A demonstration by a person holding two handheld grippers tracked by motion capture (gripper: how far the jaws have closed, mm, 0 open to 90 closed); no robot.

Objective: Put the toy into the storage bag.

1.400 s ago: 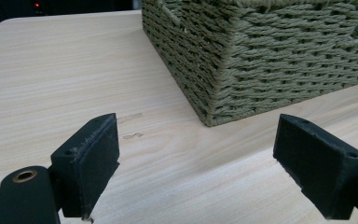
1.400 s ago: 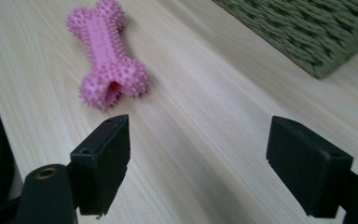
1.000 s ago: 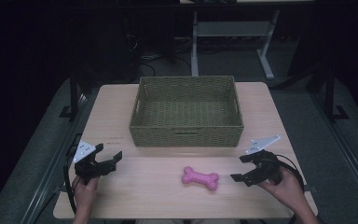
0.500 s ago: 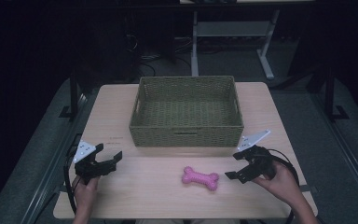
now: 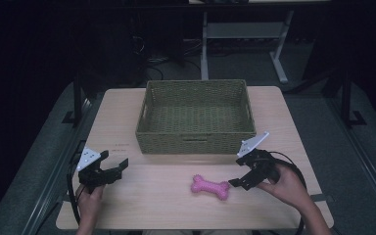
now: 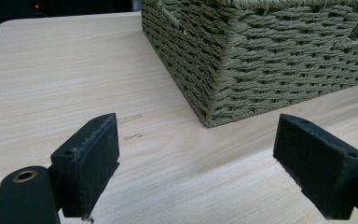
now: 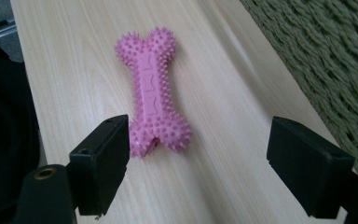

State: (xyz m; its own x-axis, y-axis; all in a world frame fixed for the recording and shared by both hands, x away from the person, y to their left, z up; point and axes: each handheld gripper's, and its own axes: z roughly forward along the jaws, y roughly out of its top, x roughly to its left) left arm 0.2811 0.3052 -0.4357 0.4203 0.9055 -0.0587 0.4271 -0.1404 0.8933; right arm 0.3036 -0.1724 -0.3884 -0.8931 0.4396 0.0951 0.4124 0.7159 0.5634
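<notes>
While fingers (image 7: 107,163) gape, bone toy (image 7: 153,93) just ahead.

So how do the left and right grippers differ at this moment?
The right gripper points at the pink spiky bone toy, with one end of it just ahead of its jaws; the left gripper has only bare table between its jaws, facing a corner of the woven basket. The right sits near the table's middle, the left by the left edge. Both are open and hold nothing.
</notes>
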